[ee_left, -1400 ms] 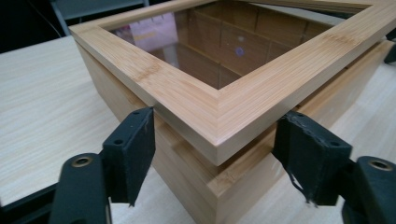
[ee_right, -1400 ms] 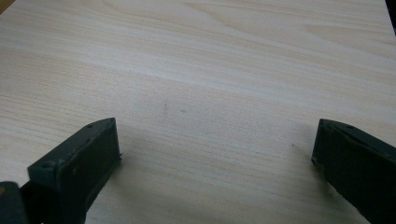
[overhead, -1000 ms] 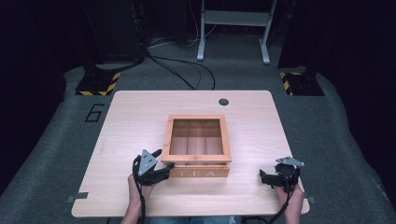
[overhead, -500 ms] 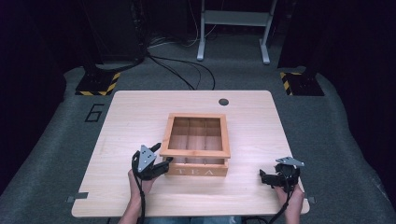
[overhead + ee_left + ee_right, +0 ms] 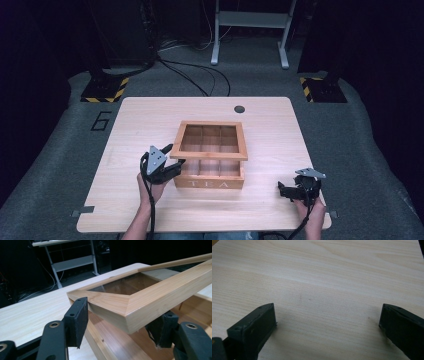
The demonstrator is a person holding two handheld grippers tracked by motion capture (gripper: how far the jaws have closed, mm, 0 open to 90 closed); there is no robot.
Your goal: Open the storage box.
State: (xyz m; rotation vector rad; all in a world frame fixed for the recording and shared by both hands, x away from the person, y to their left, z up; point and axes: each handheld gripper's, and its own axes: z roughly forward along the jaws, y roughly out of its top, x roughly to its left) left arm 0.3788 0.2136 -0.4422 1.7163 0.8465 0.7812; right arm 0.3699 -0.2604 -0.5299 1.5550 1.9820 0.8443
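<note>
A wooden tea box (image 5: 209,183) marked TEA stands mid-table, its inside split into several compartments. Its glass-paned lid (image 5: 210,156) is tilted up at the front, hinged at the back. My left gripper (image 5: 172,156) is shut on the lid's front left corner. In the left gripper view the lid's frame (image 5: 160,290) runs between the two pads, one on top and one beneath, with the box's body (image 5: 112,345) below. My right gripper (image 5: 283,190) rests open near the table's front right, and its jaws (image 5: 327,322) stand wide apart over bare wood.
The light wooden table (image 5: 150,120) has a dark round grommet (image 5: 239,108) at its back edge. Grey carpet surrounds it, with cables (image 5: 200,80) and a white stand (image 5: 250,30) behind. A taped number six (image 5: 101,120) marks the floor at left.
The lid's front edge has risen off the box with my left gripper holding its corner. The right gripper has not moved.
</note>
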